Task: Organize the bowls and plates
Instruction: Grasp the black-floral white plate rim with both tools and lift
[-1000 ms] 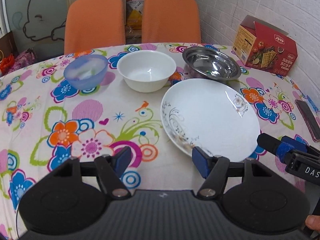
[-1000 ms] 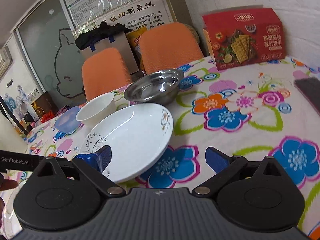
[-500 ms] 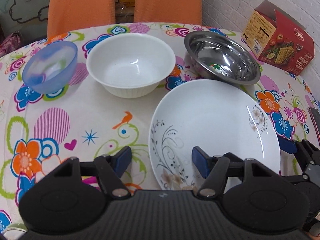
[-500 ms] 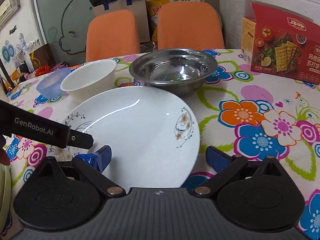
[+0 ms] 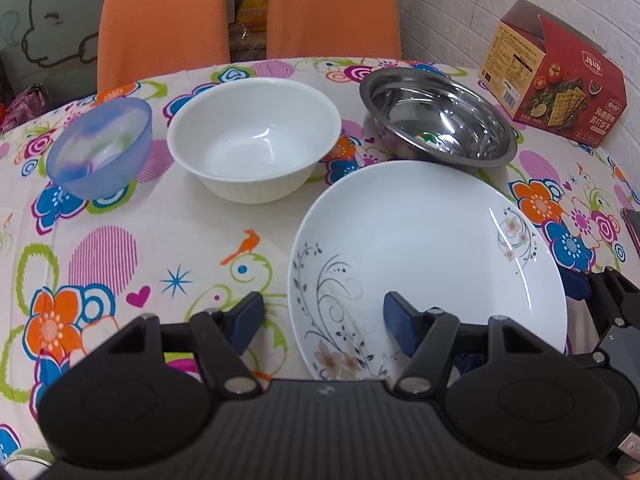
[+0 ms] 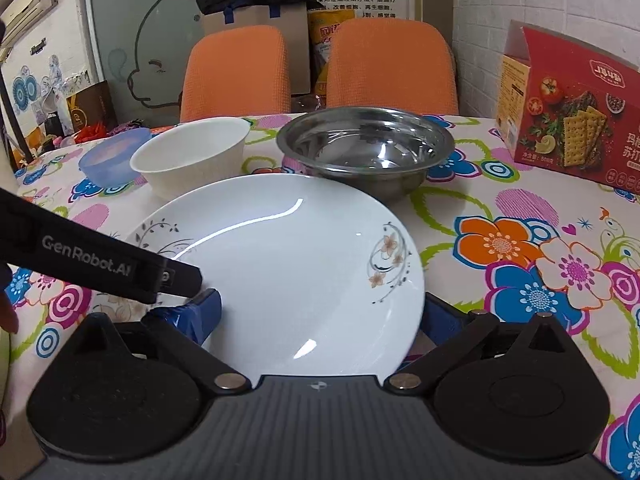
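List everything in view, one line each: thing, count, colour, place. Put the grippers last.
plate: one, white with floral print, near edge of the table, between both grippers.
white bowl: one, white, behind the plate to the left.
steel bowl: one, silver, behind the plate to the right.
plastic bowl: one, translucent blue, far left.
cracker box: one, red, far right by the wall.
tablecloth: one, white with bright flowers, covering the table.
chairs: two, orange, behind the table.
left gripper: one, black with blue pads, open at the plate's left rim.
right gripper: one, black with blue pads, open astride the plate's right rim.
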Demonstrator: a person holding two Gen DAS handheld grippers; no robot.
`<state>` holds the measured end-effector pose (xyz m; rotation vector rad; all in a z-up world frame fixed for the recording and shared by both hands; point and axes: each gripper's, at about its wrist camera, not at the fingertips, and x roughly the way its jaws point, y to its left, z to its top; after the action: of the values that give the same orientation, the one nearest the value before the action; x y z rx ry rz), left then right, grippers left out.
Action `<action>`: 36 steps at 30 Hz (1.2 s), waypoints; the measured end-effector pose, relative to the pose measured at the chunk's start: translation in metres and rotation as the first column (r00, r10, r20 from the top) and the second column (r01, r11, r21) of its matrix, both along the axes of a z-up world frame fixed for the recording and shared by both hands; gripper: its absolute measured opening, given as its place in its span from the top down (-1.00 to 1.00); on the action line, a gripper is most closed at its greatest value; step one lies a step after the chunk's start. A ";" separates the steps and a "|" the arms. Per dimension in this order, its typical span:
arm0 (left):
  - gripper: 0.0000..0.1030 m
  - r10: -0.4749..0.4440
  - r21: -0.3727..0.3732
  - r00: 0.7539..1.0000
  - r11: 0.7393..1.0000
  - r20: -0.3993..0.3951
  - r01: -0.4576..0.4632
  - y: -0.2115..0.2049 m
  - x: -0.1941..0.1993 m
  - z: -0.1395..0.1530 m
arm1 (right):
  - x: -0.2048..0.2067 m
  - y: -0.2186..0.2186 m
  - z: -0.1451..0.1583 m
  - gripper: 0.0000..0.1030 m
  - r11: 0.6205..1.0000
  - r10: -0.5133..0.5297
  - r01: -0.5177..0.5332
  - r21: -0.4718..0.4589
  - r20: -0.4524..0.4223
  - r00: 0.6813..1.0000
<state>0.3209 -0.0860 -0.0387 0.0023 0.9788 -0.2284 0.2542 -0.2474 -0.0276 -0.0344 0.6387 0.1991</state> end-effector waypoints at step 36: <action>0.46 0.023 -0.010 0.992 1.000 0.126 -0.022 0.054 -0.114 0.056 | -0.105 0.054 0.042 -0.65 0.999 0.038 -0.040 0.011 0.136 0.990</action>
<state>0.2066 -0.0320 0.0178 -0.0024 0.8512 -0.2091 0.1489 -0.1930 0.0146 -0.0467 0.5007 0.2371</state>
